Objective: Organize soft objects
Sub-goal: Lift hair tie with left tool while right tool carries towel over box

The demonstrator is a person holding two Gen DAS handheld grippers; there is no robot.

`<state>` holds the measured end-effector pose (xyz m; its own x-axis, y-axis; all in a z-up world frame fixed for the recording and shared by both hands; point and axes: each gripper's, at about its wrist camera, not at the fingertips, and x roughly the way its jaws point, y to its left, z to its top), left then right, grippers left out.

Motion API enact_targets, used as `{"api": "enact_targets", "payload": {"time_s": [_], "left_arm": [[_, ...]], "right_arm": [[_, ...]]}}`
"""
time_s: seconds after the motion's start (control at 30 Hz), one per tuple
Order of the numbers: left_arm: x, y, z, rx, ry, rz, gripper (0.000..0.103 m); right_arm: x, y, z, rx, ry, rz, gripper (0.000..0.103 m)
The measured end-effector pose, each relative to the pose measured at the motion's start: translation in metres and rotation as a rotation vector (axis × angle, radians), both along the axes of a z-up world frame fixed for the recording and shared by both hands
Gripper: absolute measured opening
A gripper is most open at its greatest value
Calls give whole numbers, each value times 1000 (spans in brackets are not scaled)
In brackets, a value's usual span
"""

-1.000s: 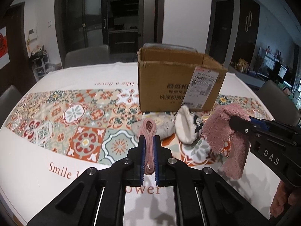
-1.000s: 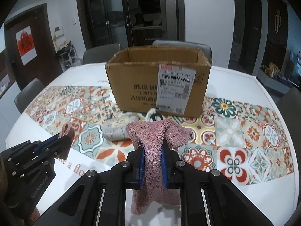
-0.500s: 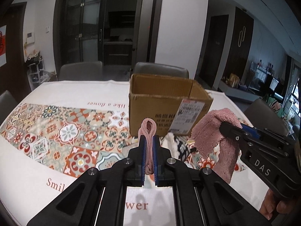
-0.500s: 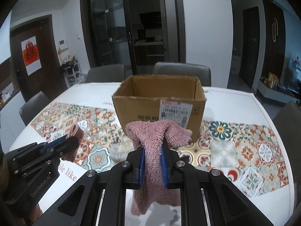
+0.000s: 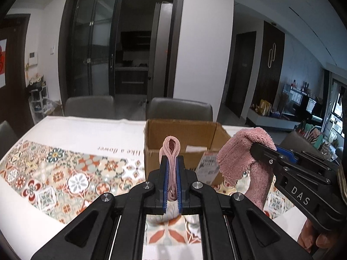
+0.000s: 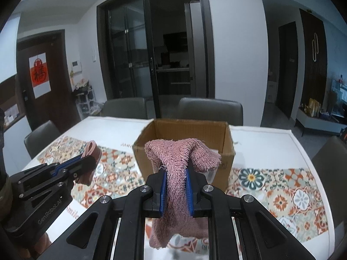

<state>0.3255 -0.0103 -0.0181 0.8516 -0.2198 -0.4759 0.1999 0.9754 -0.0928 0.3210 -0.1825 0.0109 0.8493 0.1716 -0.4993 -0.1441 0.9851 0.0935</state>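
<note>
We hold both pieces above the table before the box [image 6: 184, 143]: right gripper [image 6: 175, 186] clamps the limp, light towel [image 6: 177, 162] mid-fold, left gripper [image 5: 171, 179] pinches a thin pink cloth [image 5: 171, 149].

A home dining room is showing: chairs [image 6: 209, 110] are flanking a clothed table [image 6: 260, 138], glass doors [image 6: 138, 60] are filling the frame's centre.

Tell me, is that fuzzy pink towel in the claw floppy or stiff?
Probably floppy: the fuzzy pink towel droops over both sides of the right claw and hangs limp below. It likely weighs little, since one pinch holds it. Its shaggy pile probably keeps it from slipping.
</note>
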Motion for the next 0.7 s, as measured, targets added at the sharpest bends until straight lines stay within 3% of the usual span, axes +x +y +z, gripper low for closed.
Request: {"api": "enact_targets", "payload": {"time_s": [0.7], "left_arm": [[60, -6, 32, 17, -127, -21, 8]], "right_arm": [[47, -11, 38, 32, -108, -27, 16]]}}
